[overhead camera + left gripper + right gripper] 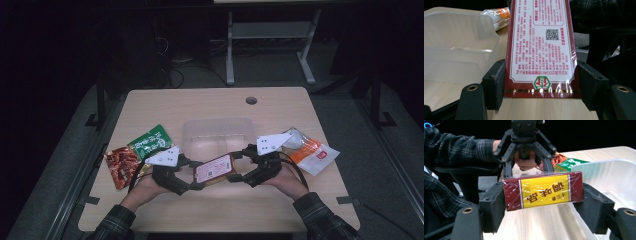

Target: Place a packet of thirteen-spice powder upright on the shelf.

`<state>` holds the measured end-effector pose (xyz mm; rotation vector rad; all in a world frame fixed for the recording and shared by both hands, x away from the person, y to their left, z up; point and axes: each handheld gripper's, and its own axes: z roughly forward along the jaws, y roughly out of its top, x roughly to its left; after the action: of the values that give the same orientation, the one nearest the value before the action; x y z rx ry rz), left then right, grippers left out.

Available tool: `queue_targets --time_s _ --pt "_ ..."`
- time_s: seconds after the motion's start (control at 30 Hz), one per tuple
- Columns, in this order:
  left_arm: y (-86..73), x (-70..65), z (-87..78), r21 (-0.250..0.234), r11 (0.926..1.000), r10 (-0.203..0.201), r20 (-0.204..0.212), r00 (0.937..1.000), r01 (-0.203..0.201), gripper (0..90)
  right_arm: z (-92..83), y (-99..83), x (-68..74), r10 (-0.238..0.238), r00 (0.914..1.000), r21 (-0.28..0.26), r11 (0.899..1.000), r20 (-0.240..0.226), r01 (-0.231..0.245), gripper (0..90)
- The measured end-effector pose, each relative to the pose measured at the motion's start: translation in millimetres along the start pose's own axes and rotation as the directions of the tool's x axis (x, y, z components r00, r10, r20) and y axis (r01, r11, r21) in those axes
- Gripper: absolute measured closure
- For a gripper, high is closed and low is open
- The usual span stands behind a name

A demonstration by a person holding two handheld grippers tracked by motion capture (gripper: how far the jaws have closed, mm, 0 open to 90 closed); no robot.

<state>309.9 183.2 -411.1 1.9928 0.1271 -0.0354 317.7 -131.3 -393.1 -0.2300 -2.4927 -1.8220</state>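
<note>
Red box (214, 169) with white label face up, at the near middle of the tabletop (215, 102), held between the two tools. Left hand-held gripper (196, 175) clamped across one end of the box: in the left gripper view both black pads press the box's long sides (540, 47), box lying flat on the wood. Right hand-held gripper (236, 166) at the opposite end; in the right gripper view the left pad touches the box's yellow-labelled end face (544, 190), while the right pad stands just beside the other edge, contact there hard to judge. Clear plastic container (216, 134) just behind the box, near its far edge. Green packet (151, 141) and red snack packet (121, 165) lie left of the left hand, overlapping each other. Orange-and-white packet (314, 155) lies right of the right hand, partly under that gripper's grey plate. Plaid sleeves enter from the near edge.
</note>
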Motion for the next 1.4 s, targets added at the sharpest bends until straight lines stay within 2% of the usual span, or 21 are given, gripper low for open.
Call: queue_targets --time_s 0.43,0.63,0.77,0.9,1.13,1.27,1.4 --pt "-3.7 -0.9 12.1 0.078 0.997 0.004 -0.007 1.0 -0.004 31.7 7.3 6.9 2.9 -0.003 1.0 -0.038 0.999 0.007 0.003 27.7" --pt "-5.0 0.1 15.5 0.08 0.9967 -0.01 0.001 0.9999 0.01 31.7 11.9 13.2 3.5 -0.018 0.9998 -0.04 0.999 0.011 0.018 27.8" --pt "-5.4 0.4 16.6 0.103 0.9947 0.001 0.001 1.0 -0.001 31.7 16.5 14.6 4.1 -0.012 0.9999 -0.041 0.999 0.006 0.013 27.5" --pt "-4.7 -1.2 17.4 0.096 0.9953 0.007 -0.003 1.0 -0.007 31.8 22.0 17.8 5.9 0.005 1.0 -0.041 0.999 -0.004 -0.005 27.6" --pt "-5.5 -3.2 20.8 0.101 0.9947 0.017 0.007 0.9998 -0.017 31.5 25.3 20.7 9.6 -0.011 0.9999 -0.046 0.999 -0.009 0.01 28.7" --pt "-7.6 -3.7 25.4 0.101 0.9948 -0.009 0.015 0.9998 0.008 31.4 27.7 21.5 10.5 -0.014 0.9999 -0.038 0.999 -0.009 0.014 29.4" --pt "-8.3 -2.3 27.1 0.121 0.9926 -0.008 0.019 0.9998 0.005 31.3 32.5 23.5 9.9 -0.019 0.9997 -0.031 0.999 -0.013 0.018 29.7"
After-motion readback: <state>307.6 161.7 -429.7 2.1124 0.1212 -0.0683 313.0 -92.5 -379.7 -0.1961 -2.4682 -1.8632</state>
